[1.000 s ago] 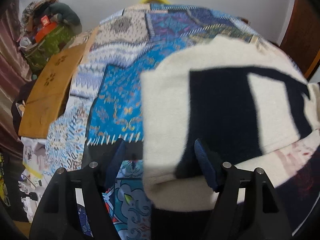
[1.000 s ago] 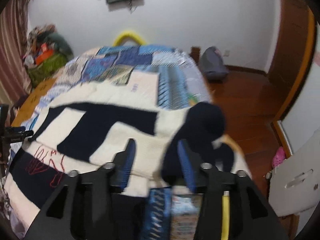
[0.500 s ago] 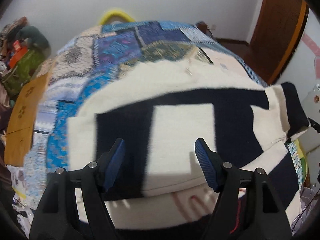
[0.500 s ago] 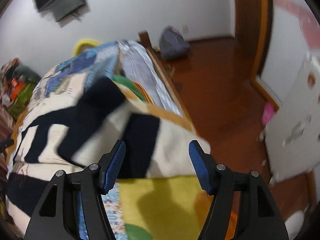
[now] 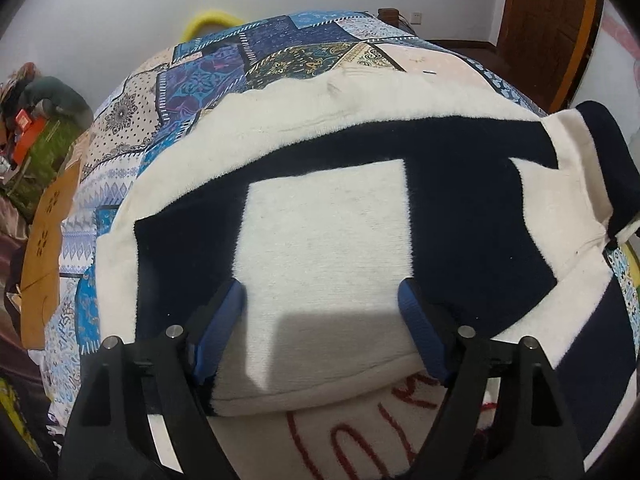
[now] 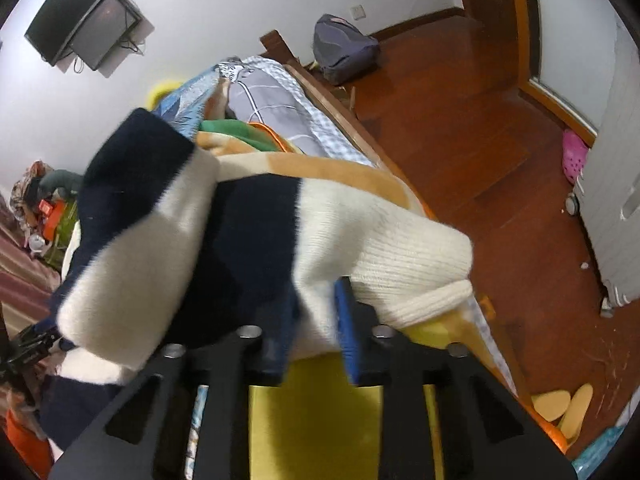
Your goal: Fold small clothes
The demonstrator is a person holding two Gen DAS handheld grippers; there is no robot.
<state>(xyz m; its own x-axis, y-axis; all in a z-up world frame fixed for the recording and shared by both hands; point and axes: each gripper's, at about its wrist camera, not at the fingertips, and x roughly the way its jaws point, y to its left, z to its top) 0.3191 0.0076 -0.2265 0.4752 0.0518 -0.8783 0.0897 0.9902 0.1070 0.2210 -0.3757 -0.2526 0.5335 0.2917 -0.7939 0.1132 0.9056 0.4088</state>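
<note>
Nearest in the left wrist view, the left gripper [image 5: 322, 320] stands with its blue pads wide apart, poised over the folded edge of the sweater [image 5: 328, 240]; its jaws have just been opening further, and the cream panel of the knit lies between them without either pad pressing on it. Just below that folded edge a lower layer of the same garment shows red stitched lettering. The sweater, cream with broad navy blocks, lies spread across the bed, covering most of the patchwork bedspread [image 5: 224, 68], whose blue, purple and beige squares show beyond its far edge. In the right wrist view the right gripper [image 6: 314, 320] has just closed and is clamped on a bunched part of the sweater [image 6: 384, 236] at the near corner of the bed, with cream ribbed knit bulging out past its right pad and a navy-and-cream sleeve or fold hanging to the left. Beneath it lies a yellow cloth [image 6: 312, 420]. Farther along the bed's right side, a tan blanket [image 6: 340, 168], a green cloth and a grey checked cover lie in turn. Beyond the bed, on the wooden floor [image 6: 460, 140], a grey backpack [image 6: 344, 48] rests against the white wall, and a dark screen [image 6: 80, 12] hangs high on that wall.
</note>
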